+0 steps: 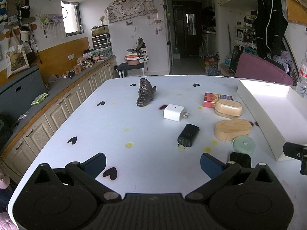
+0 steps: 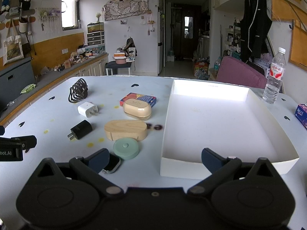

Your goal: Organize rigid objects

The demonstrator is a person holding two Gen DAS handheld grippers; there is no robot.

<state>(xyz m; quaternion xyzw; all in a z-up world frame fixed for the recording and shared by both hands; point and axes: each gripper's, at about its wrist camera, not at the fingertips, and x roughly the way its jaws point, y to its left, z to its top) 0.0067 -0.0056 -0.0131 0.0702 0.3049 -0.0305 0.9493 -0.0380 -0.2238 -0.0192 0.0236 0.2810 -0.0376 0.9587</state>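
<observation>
Left claw: the left claw point(image 1: 153, 163) was spread wide above the near edge of the tabletop point(image 1: 107, 130), with nothing between its blue pads.
Right claw: the right claw point(image 2: 155, 159) was likewise wide open and empty, its left pad just over a dark smartwatch point(image 2: 112, 165), its right pad in front of the tray's near wall.
Tray: a white tray point(image 2: 216, 118) lay empty on the right side of the tabletop.
Loose items: a mint round tape measure point(image 2: 126, 148) sat touching or just beside a wooden oval block point(image 2: 125, 130); behind that was a beige oval case point(image 2: 137, 108) resting against a colourful flat box point(image 2: 138, 98).
Chargers: a black charger point(image 2: 81, 129) and a white charger point(image 2: 87, 109) lay left of the block, apart from each other.
Far left: a dark hair claw clip point(image 2: 78, 90) stood near the far edge.
Bottle: a water bottle point(image 2: 274, 76) stood upright beyond the tray's far right corner.
</observation>
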